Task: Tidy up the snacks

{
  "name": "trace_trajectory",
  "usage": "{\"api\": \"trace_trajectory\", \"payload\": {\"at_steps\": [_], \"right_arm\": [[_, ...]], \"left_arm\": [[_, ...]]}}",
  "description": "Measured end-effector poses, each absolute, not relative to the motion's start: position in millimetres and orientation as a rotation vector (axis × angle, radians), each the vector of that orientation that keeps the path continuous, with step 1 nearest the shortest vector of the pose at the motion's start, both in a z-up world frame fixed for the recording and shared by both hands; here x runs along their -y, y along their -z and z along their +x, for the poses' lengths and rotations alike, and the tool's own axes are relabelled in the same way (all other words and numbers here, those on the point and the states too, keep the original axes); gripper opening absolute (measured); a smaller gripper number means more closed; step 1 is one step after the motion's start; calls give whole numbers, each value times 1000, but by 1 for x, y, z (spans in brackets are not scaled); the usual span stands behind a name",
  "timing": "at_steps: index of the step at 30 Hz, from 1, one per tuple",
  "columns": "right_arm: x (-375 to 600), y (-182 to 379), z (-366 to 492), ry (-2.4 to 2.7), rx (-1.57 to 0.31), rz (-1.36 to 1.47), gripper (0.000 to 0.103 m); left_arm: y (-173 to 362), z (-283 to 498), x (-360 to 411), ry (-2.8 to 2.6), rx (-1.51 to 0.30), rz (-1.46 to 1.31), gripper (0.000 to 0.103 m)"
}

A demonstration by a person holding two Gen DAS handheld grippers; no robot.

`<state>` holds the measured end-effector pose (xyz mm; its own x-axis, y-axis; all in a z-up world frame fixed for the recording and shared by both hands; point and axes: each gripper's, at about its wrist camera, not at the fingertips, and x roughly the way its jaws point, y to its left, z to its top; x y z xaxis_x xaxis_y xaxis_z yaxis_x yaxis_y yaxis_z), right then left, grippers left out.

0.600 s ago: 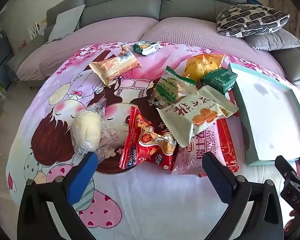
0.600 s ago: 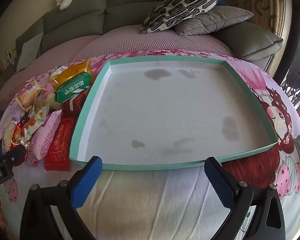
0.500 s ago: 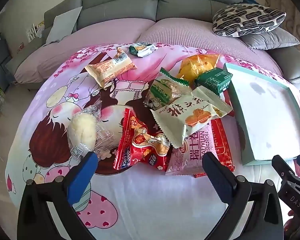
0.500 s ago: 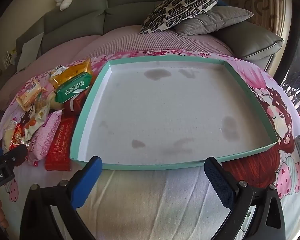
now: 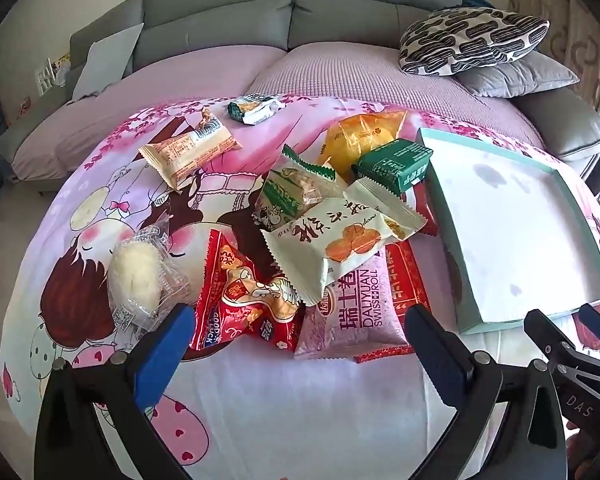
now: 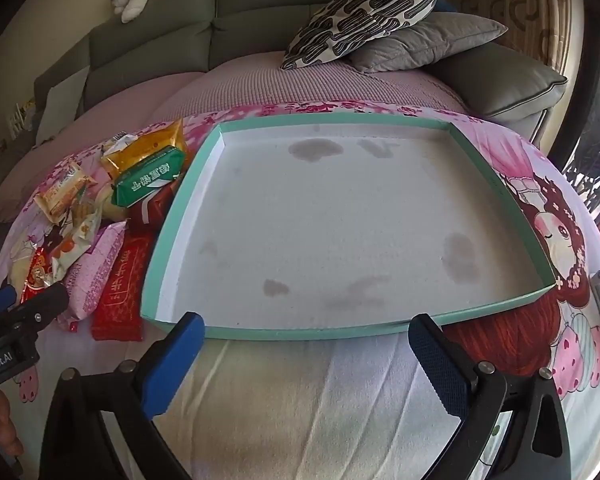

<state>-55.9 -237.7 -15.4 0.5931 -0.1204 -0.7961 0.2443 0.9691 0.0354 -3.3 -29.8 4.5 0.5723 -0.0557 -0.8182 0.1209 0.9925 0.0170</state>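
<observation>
**Snack pile waiting beside bare tray as both grippers hover wide open**

A heap of wrapped snacks is lying on a cartoon-print sheet [image 5: 300, 400], just left of a shallow teal-rimmed tray [image 6: 172, 216] whose white floor is showing only faint stains. Touching the tray's left wall is a red packet [image 6: 118, 292], with a pink Swiss roll pack [image 5: 356, 316] overlapping it. Farther left of the tray, a cream cookie bag [image 5: 340, 240] is resting on top of the pile, a red-and-gold pouch [image 5: 240, 300] and a clear-wrapped bun [image 5: 138, 276] beyond it. A green packet [image 5: 396, 164] is sitting near the tray's far left corner. The left gripper [image 5: 296, 336] is hanging over the pile's near edge, fingers spread apart and gripping nothing. The right gripper [image 6: 306, 340] is poised at the tray's near rim, fingers likewise wide apart.
</observation>
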Motion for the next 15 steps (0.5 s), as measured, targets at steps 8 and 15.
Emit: {"api": "trace_trajectory", "payload": {"at_steps": [8, 15], "right_arm": [[239, 15, -56, 221, -909, 149, 103], [242, 13, -58, 223, -895, 161, 103]], "left_arm": [[-2, -2, 32, 114, -950, 80, 103], [-3, -2, 33, 118, -936, 76, 103]]}}
